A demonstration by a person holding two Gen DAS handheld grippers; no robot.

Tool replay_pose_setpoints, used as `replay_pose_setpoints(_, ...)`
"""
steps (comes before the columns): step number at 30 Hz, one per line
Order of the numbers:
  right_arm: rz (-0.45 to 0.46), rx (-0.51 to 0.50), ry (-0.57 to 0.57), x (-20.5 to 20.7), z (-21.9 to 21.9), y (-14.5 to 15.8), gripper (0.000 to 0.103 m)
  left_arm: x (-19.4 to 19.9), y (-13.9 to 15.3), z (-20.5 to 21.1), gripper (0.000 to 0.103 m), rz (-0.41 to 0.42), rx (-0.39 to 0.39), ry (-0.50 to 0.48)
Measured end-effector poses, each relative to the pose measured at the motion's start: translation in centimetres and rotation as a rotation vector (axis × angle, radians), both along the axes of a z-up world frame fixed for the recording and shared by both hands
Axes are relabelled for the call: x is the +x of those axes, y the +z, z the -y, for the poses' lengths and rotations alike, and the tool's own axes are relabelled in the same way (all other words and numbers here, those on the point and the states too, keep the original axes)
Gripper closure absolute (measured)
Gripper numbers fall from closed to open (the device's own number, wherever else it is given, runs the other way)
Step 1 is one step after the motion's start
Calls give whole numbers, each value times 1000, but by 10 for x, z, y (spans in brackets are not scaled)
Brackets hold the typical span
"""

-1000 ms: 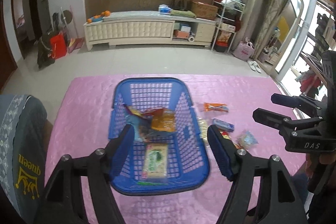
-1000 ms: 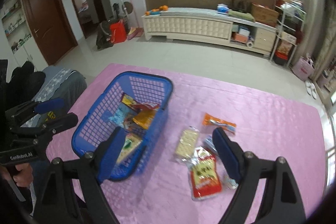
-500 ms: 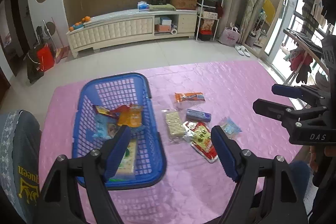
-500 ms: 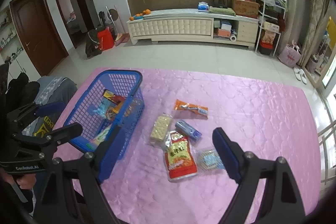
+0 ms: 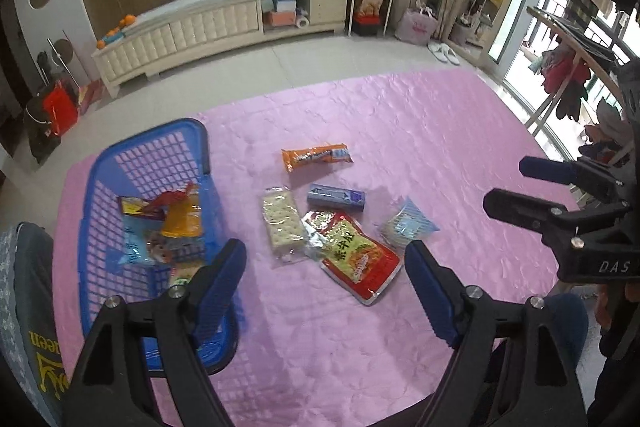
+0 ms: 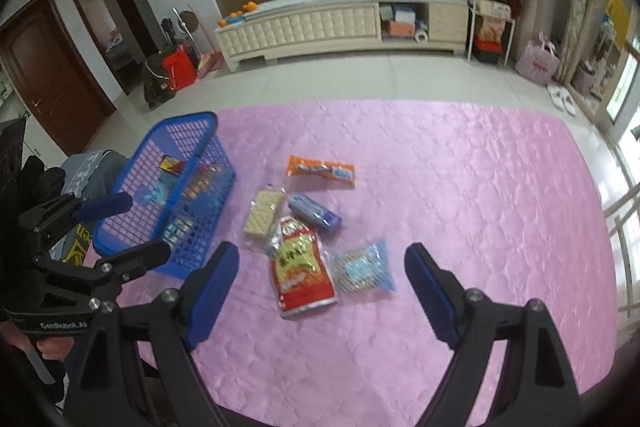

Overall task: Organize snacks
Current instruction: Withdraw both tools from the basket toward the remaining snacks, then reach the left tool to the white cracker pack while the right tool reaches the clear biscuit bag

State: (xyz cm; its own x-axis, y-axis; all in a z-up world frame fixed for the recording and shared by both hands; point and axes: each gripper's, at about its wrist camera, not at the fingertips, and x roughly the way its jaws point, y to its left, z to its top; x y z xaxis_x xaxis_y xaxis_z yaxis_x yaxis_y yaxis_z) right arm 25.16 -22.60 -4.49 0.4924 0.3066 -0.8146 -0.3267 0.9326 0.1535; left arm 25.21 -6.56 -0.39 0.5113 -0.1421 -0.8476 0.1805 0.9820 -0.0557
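Note:
A blue basket (image 5: pixel 148 155) (image 6: pixel 176 131) holding several snack packs stands at the left of the pink table. Beside it lie an orange pack (image 5: pixel 316 157) (image 6: pixel 320 169), a cracker pack (image 5: pixel 282 221) (image 6: pixel 262 213), a blue bar (image 5: pixel 336 197) (image 6: pixel 316 213), a red pouch (image 5: pixel 352 257) (image 6: pixel 302 269) and a light-blue pack (image 5: pixel 406 225) (image 6: pixel 362 267). My left gripper (image 5: pixel 326 291) (image 6: pixel 120 229) is open and empty above the near edge, by the basket. My right gripper (image 6: pixel 322 297) (image 5: pixel 528 185) is open and empty, held above the red pouch and light-blue pack.
The pink quilted cloth (image 5: pixel 400 115) (image 6: pixel 460 167) covers the table. Beyond it are tiled floor, a long white cabinet (image 5: pixel 216 27) (image 6: pixel 320 23) and a shelf rack (image 6: pixel 490 7). A chair back (image 5: pixel 28 307) stands at the near left.
Both grippers have swung right, away from the basket: the basket has slid to the left of each view and the loose snacks now sit between the fingers. Both stay open.

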Motion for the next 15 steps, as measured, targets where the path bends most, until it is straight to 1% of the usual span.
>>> replay_pose_setpoints(2,-39,-4,-7,6,5,-8,15,6,-5,4,23,-15,10,0)
replay_pose_setpoints(5,-74,7,-11,12,8,-20,15,15,-16,10,23,-44,24,2)
replay_pose_setpoints(10,-134,35,-11,27,8,-39,15,31,-41,14,23,-110,67,28)
replay_pose_setpoints(15,-171,62,-17,48,9,-58,15,51,-66,15,23,-166,62,52)
